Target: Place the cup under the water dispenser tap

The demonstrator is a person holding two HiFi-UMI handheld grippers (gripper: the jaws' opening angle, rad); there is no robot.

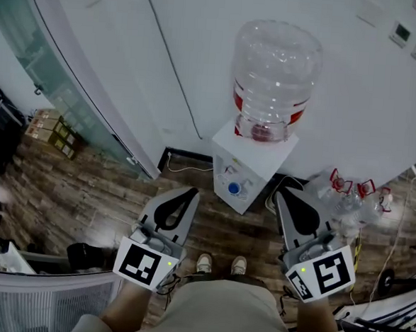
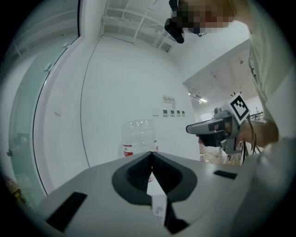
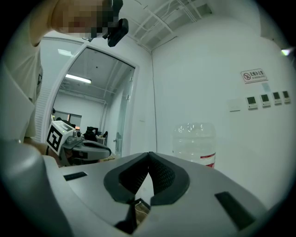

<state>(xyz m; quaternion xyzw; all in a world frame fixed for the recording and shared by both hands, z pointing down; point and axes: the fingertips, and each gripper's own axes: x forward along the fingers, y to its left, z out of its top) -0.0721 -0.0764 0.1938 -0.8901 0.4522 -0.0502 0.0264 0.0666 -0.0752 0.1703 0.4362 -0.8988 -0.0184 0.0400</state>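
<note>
A white water dispenser (image 1: 253, 160) stands against the wall and carries a big clear bottle (image 1: 276, 74). Its blue tap (image 1: 234, 188) faces me. No cup shows in any view. My left gripper (image 1: 193, 191) hovers in front of the dispenser, to its left, jaws shut with nothing between them. My right gripper (image 1: 280, 191) hovers to the dispenser's right, also shut and empty. In the left gripper view the closed jaws (image 2: 151, 156) point level at the bottle (image 2: 138, 136). In the right gripper view the closed jaws (image 3: 148, 158) sit left of the bottle (image 3: 196, 141).
Several empty clear bottles (image 1: 348, 195) lie on the wooden floor right of the dispenser. A glass partition (image 1: 50, 80) runs along the left, with cardboard boxes (image 1: 52, 131) by it. A cable (image 1: 190, 167) runs along the wall's foot. My shoes (image 1: 220, 263) stand just before the dispenser.
</note>
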